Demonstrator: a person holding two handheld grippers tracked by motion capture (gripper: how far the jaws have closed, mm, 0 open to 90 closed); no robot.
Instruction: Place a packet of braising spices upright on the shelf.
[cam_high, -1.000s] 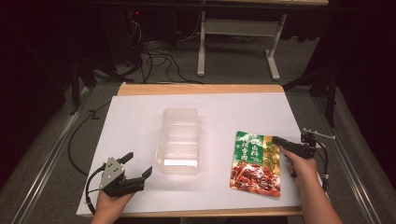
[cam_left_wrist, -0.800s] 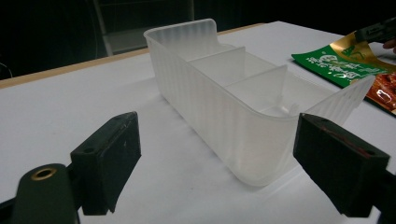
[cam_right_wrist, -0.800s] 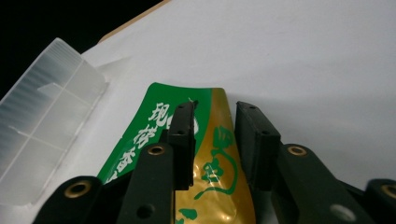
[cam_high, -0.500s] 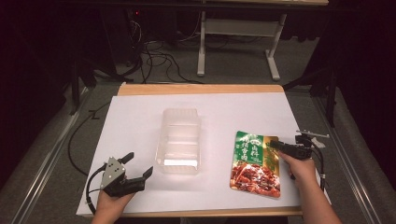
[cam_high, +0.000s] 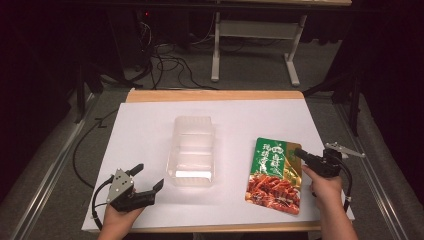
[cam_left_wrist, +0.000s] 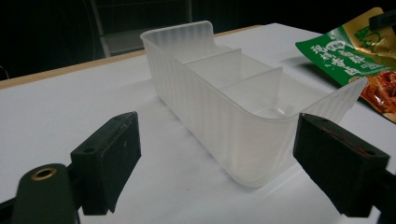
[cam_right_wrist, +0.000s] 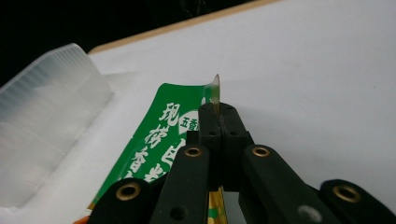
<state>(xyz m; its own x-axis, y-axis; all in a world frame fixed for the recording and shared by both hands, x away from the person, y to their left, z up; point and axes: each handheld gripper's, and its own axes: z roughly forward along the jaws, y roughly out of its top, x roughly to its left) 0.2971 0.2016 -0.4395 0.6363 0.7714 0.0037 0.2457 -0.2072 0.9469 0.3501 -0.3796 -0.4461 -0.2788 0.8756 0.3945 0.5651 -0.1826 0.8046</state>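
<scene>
So the right gripper has just been closing its jaws and now they're clamped tight on the top right corner of the sauce packet, with a sliver of the packet's edge poking up between the pads in the right gripper view. The packet is a flat pouch, green across the top with white characters, a gold patch near the pinched corner, and a photo of reddish saucy food over the lower half. It sits on the right side of the white tabletop, close to the near edge; the gripped corner looks lifted a bit off the surface, though that's hard to be sure of from above.

Left gripper is near the front left corner of the tabletop, jaws wide apart and holding nothing. From its own camera the two black pads frame the near end of the clear plastic tray, which stands around the middle of the tabletop, just left of the packet and not touching it. Tray is a long, translucent, ribbed-wall thing split by dividers into three compartments, all see-through.
</scene>
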